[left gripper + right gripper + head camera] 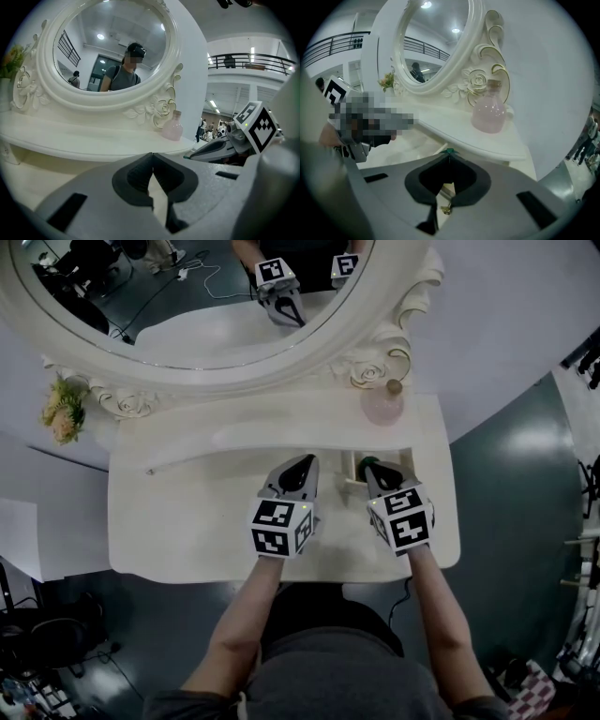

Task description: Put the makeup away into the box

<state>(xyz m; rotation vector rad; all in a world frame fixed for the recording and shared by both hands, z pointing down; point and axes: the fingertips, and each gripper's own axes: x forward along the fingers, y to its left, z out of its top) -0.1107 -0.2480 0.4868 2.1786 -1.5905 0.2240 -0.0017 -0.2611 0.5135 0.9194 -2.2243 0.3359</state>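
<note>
On the white vanity table point(187, 540), my right gripper point(367, 465) is shut on a thin makeup stick; only its green tip point(449, 151) pokes out past the jaw tips, and a gold end point(446, 210) shows behind the pads. The gripper hangs over a small open box point(351, 468) under the raised shelf, and the box's inside is mostly hidden by it. My left gripper point(301, 463) rests just left of the box, shut with nothing between its pads point(140, 176). From the left gripper view, the right gripper point(220, 147) is close on the right.
A pink glass bottle point(382, 405) with a round stopper stands on the raised shelf point(281, 423) behind the box, also seen as the bottle point(489, 112). The oval ornate mirror point(216, 306) rises behind the shelf. Yellow flowers point(62, 412) sit at the far left.
</note>
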